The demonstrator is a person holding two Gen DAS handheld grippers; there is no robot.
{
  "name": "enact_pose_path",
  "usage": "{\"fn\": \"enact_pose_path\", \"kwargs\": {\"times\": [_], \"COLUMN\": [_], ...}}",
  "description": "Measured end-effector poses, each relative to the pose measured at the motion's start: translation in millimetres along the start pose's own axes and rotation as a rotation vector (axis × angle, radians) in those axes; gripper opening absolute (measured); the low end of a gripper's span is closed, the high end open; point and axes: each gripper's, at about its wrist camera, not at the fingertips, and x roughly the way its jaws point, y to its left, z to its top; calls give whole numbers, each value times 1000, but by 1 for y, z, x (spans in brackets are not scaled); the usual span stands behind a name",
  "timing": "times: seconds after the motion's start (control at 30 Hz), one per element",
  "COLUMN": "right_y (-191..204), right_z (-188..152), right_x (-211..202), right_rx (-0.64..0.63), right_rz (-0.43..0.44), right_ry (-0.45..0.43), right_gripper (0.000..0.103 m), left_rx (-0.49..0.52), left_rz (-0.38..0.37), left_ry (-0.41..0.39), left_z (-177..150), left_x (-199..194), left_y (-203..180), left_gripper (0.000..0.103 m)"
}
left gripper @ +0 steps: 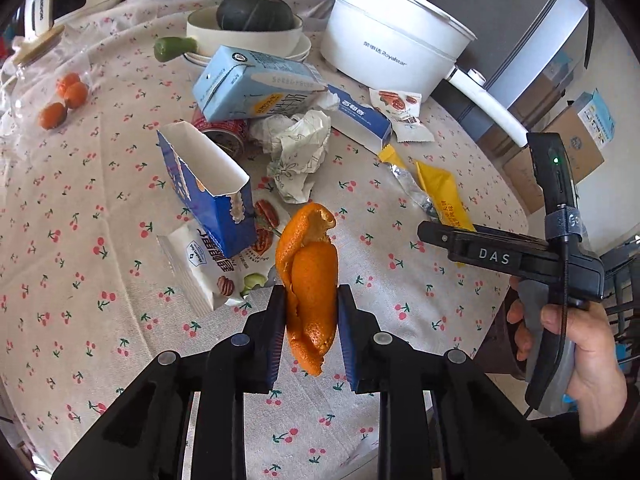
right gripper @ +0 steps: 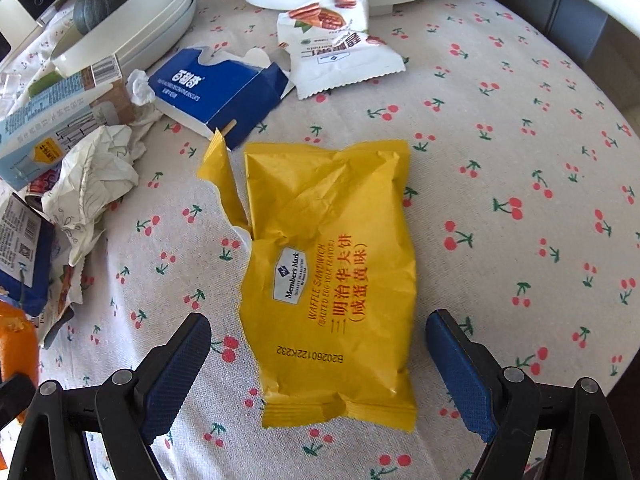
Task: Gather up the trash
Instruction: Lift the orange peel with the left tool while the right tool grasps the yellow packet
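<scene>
My left gripper (left gripper: 311, 322): fingers clamped on orange peel (left gripper: 310, 280), lifted clear of worktop (left gripper: 400, 280); peel soft, light, held mid-length. My right gripper (right gripper: 318, 376): fingers wide open, straddling yellow wrapper (right gripper: 332, 272) lying flat near worktop's right edge. Wrapper thin, crinkly, likely slippery; I'd pinch across its near sealed end.

round table (left gripper: 120, 360) under a cherry-print cloth (right gripper: 520, 160) — daylight falls across it; grey cabinet (left gripper: 520, 20) behind, cardboard boxes (left gripper: 576, 148) on the floor beyond.
</scene>
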Motion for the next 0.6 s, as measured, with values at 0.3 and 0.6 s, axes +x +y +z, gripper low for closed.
{"fn": "enact_pose_path", "kwargs": {"times": [0.3,0.6], "right_y": [19,24], "right_z": [2,-6], "right_x": [3,-15], "right_rx": [-69,-102], "right_rz": [-63,-29], "right_ry": [-43,-26], "right_gripper": [68,59], "left_rx": [-67,-113], "left_rz": [-23,-61], "left_ry": [-28,-20], "left_z": [1,-11], "left_x": [-13,-18], "left_y": [18,26], "left_gripper": [26,26]}}
